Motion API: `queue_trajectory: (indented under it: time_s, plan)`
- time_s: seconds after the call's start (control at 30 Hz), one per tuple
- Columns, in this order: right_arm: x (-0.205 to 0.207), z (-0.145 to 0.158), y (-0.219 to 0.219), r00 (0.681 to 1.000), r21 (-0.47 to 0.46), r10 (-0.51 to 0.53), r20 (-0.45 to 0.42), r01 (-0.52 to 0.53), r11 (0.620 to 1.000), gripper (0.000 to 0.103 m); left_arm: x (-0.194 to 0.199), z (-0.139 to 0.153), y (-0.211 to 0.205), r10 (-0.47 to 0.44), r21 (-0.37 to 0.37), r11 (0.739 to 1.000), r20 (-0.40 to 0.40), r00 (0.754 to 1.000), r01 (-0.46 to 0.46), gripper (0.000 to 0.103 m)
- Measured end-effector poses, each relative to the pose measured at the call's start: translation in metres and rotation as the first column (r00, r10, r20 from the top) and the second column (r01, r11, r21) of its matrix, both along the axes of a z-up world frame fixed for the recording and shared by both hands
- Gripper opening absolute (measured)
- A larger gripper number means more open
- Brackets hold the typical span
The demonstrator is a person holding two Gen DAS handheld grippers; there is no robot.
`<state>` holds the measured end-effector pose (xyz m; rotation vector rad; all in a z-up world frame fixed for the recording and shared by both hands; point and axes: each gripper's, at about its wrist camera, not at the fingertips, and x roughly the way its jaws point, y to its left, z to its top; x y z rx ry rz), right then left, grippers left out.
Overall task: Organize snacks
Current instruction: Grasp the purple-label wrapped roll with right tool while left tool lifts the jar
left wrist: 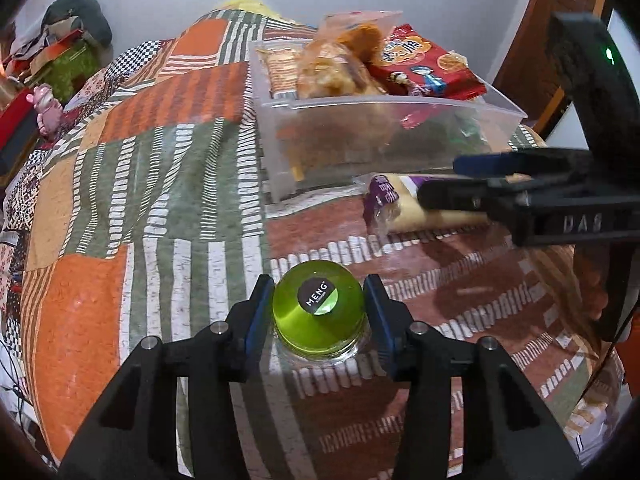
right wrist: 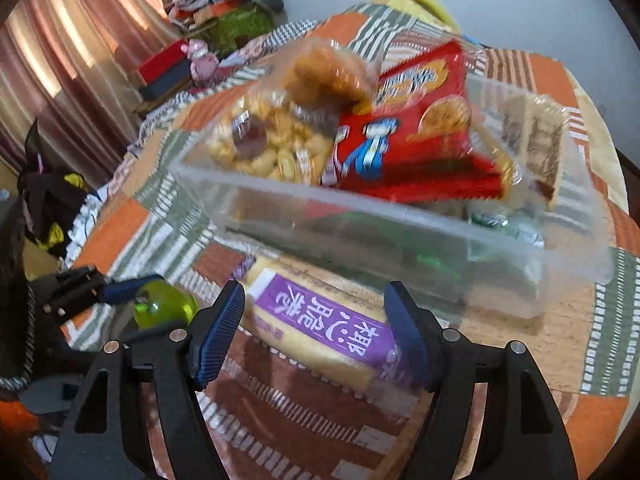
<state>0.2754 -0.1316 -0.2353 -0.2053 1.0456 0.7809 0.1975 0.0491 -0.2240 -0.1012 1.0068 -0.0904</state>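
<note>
The left claw (left wrist: pixel 319 312) is hugging a green jelly cup (left wrist: pixel 319 314), with a pad on each side touching it or very nearly. The cup is sitting on the blanket (left wrist: pixel 172 184). It looks round and slick, so it could be popping out if the squeeze is weak.

The right claw (right wrist: pixel 316 332) is standing wide around a purple snack pack (right wrist: pixel 320 320), not squeezing yet. The clear box (right wrist: pixel 392 228) is waiting just ahead, already piled high, so more snacks could be sliding off.
</note>
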Motion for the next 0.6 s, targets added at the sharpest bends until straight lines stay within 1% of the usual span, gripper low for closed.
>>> queue_trajectory:
  time_s: [0.13,0.23,0.3,0.37,0.53,0.6]
  plan:
    - [-0.012,-0.004,-0.007,0.999,0.011,0.022,-0.049,-0.022,1.000,0.070,0.001,-0.001,0.001,0.005,-0.001,1.000,0.000,1.000,-0.005,0.046]
    - [-0.025,-0.002,-0.010,0.999,-0.004,0.033,-0.029,-0.033,0.999,0.070,0.000,-0.002,0.002,0.006,0.006,1.000,0.002,1.000,-0.006,0.046]
    - [-0.029,0.000,-0.010,0.999,-0.002,0.036,-0.025,-0.036,0.999,0.065,0.000,-0.001,0.002,0.006,0.016,1.000,0.001,1.000,-0.006,0.046]
    - [-0.027,0.001,-0.008,0.999,-0.017,0.034,-0.014,-0.034,0.999,0.052,-0.001,-0.002,-0.001,0.004,0.029,1.000,0.000,1.000,-0.004,0.046]
    - [-0.026,-0.001,0.005,0.999,-0.040,0.043,0.015,-0.042,0.998,0.051,-0.001,-0.003,-0.007,-0.013,0.060,0.998,-0.019,1.000,0.014,0.047]
    - [-0.029,-0.003,0.011,0.998,-0.066,0.054,0.037,-0.051,0.996,0.051,-0.003,-0.003,-0.006,-0.011,0.049,0.999,-0.028,1.000,0.013,0.048]
